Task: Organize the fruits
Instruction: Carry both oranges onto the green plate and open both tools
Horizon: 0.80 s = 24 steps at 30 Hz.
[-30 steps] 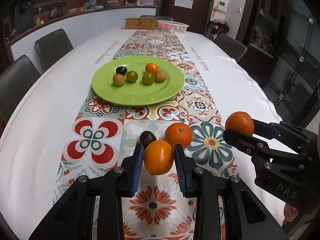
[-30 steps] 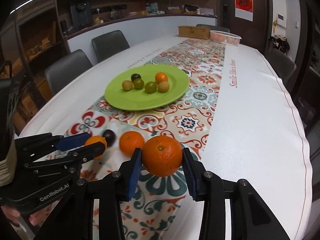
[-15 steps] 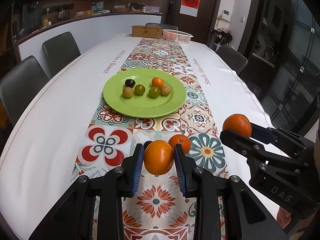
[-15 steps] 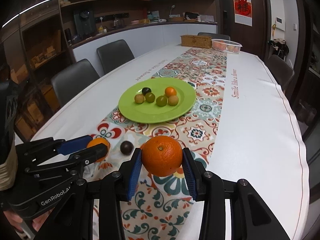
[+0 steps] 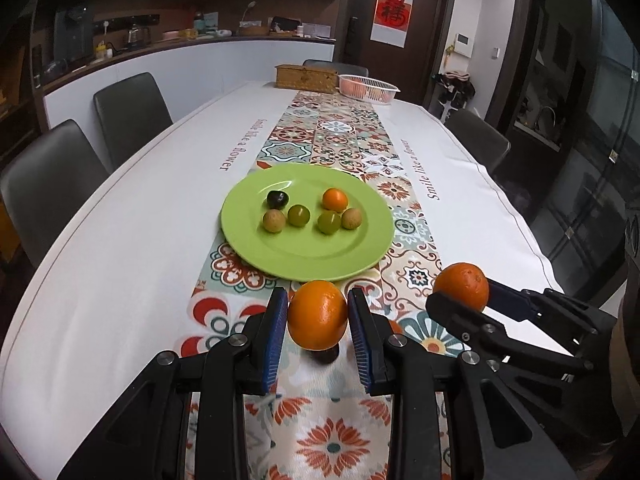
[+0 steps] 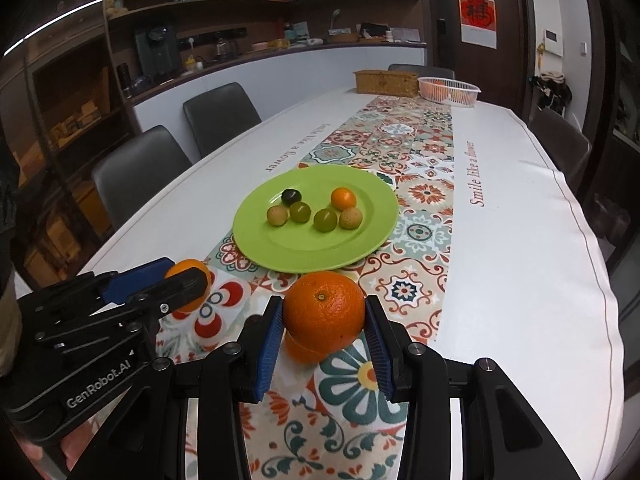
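Both grippers grip oranges just short of the plate (image 5: 240,236): left gripper (image 5: 318,322) its orange (image 5: 318,314), right gripper (image 6: 324,322) the larger orange (image 6: 324,310). Released carelessly, either could roll into the small fruits (image 5: 298,215); another orange seemingly lies hidden beneath.

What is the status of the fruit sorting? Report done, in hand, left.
Done: six small fruits lie on the round green plate.

In hand: the left tongs grip one round orange; the right tongs grip a second round orange. Both are held off the table, short of the plate.

Left: a third orange and a small dark fruit sit on the patterned runner.
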Each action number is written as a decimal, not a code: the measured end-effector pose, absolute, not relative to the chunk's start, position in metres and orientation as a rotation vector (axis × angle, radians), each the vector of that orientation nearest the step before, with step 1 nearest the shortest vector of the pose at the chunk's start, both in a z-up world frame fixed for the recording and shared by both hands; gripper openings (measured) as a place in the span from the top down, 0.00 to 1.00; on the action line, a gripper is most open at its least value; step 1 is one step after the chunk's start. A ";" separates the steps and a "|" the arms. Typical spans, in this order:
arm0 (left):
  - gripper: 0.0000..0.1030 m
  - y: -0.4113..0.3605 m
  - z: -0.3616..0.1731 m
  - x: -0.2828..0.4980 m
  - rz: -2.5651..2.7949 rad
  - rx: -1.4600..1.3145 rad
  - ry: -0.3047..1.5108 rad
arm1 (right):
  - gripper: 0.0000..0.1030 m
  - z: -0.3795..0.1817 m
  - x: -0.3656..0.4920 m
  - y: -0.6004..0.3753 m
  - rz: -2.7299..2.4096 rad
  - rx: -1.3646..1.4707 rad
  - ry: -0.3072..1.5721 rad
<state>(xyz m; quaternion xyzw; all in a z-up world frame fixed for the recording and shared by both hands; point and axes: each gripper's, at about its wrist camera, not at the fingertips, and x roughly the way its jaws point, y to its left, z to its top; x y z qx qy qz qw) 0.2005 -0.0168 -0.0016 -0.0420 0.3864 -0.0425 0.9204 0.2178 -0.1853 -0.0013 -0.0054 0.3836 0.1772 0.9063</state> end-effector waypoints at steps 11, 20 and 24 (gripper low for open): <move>0.70 -0.010 -0.005 0.244 -0.112 -0.082 0.801 | 0.60 -0.007 0.261 -0.178 0.343 -0.011 0.792; 0.70 0.001 -0.022 0.280 -0.122 -0.070 0.830 | 0.60 -0.014 0.287 -0.166 0.339 -0.030 0.808; 0.70 0.002 -0.030 0.292 -0.146 -0.039 0.834 | 0.60 -0.018 0.294 -0.160 0.349 -0.036 0.813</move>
